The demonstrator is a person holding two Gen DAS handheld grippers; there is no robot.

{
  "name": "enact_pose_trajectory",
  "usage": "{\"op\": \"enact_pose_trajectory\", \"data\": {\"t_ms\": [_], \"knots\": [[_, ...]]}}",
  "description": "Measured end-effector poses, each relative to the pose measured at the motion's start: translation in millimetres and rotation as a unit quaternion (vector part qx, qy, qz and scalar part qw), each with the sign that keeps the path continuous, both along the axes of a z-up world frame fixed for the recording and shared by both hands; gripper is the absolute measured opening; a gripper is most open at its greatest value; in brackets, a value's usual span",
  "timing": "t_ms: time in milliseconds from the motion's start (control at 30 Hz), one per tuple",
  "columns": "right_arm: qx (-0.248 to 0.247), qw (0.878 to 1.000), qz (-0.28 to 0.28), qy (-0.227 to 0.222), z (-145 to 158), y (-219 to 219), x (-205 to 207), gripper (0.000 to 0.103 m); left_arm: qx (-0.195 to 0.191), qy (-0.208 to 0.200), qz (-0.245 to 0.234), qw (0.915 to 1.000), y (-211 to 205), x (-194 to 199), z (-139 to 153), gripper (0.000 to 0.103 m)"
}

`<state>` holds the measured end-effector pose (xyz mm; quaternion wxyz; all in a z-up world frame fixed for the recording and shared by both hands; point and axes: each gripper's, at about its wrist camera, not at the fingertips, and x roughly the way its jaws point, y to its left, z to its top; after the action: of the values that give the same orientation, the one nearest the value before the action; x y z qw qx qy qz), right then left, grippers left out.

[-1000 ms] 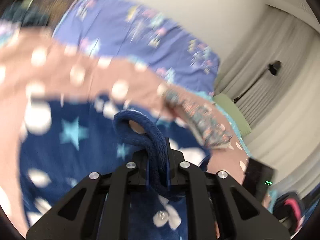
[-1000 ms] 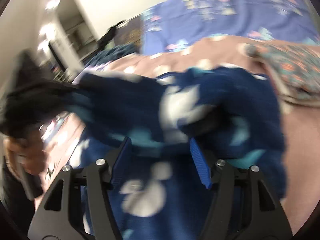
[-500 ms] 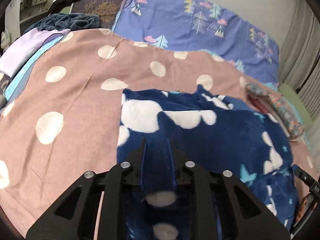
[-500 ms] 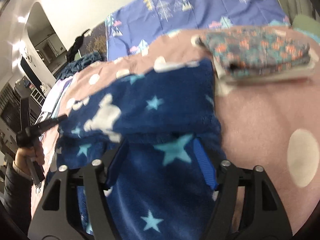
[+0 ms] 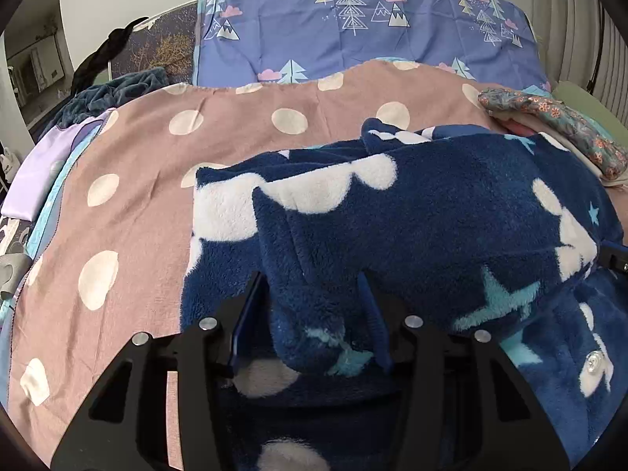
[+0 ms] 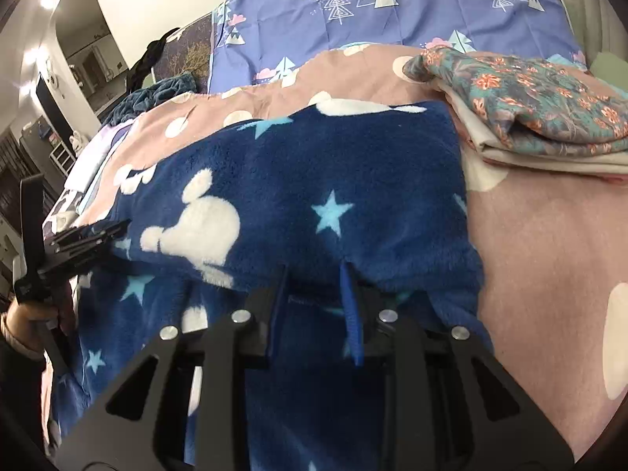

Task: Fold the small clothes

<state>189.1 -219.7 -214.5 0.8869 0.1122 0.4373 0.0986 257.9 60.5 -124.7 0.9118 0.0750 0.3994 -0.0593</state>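
No writing, label, brand or number can be read in either view. The navy fleece garment point(image 6: 298, 192) carries only pictures: white mouse-head shapes and pale blue stars. Beyond the garment, the purple sheet point(image 5: 353, 35) shows printed trees, mountains and pink clouds, and the pink cover point(image 5: 129, 180) under the garment has plain white dots. To the right of the garment, the folded floral cloth point(image 6: 541, 106) bears flowers only, no lettering.
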Motion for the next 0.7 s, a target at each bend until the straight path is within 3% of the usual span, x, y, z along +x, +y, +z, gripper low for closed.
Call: {"op": "enact_pose_trajectory", "data": {"t_ms": [33,67,100,133,333,533,700], "knots": [[0.003,1.0,0.0,0.004,1,-2,-5,0.027,0.0,-0.003,0.003,1.0,1,-2,3,0.049],[0.004,1.0,-0.002,0.01,3,-4,-9,0.032,0.0,-0.009,0.008,0.9999,3,-6,8,0.048],[0.006,1.0,-0.006,0.012,5,-7,-14,0.045,-0.005,-0.019,0.013,0.9997,6,-15,16,0.048],[0.015,1.0,-0.01,0.003,9,-14,-24,0.048,-0.018,-0.024,0.009,0.9995,10,-23,23,0.048],[0.031,0.999,-0.014,-0.003,27,-44,-75,0.048,-0.058,-0.04,-0.021,0.9973,38,-93,43,0.06],[0.068,0.996,-0.046,0.026,18,-87,-151,0.048,-0.1,0.018,-0.037,0.9942,78,-175,11,0.065],[0.115,0.991,-0.042,0.047,10,-102,-200,0.048,-0.17,0.071,-0.069,0.9804,91,-229,-16,0.065]]}}
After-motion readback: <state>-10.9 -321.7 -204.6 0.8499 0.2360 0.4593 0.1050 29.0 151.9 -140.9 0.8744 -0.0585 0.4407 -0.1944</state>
